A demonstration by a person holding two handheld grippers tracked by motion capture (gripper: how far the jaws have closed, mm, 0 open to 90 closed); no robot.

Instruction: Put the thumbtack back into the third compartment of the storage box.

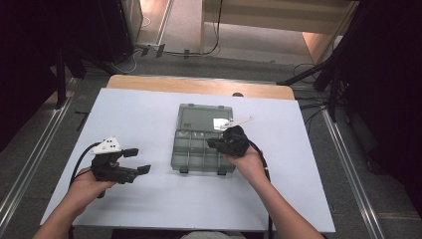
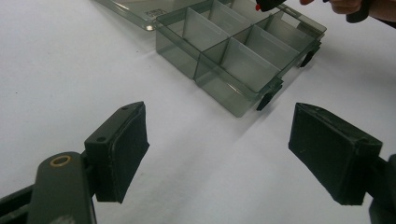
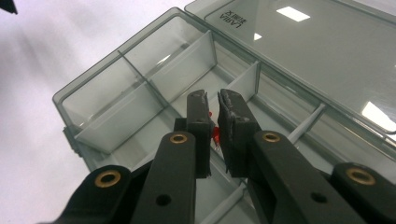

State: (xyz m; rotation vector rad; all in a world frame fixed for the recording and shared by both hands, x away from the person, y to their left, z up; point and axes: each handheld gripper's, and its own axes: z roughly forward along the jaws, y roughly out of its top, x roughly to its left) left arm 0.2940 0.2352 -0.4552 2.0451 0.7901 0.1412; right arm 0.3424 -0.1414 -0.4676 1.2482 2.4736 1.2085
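Your right gripper hovers over the open compartment box, which sits at the middle of the white surface with its clear lid folded flat behind it. In the right gripper view its jaws are nearly pressed together, pinching a small red piece above the divided tray. Your left gripper rests low over the surface, well to the left of the box, its jaws spread wide with nothing between them and pointing toward the box's near corner.
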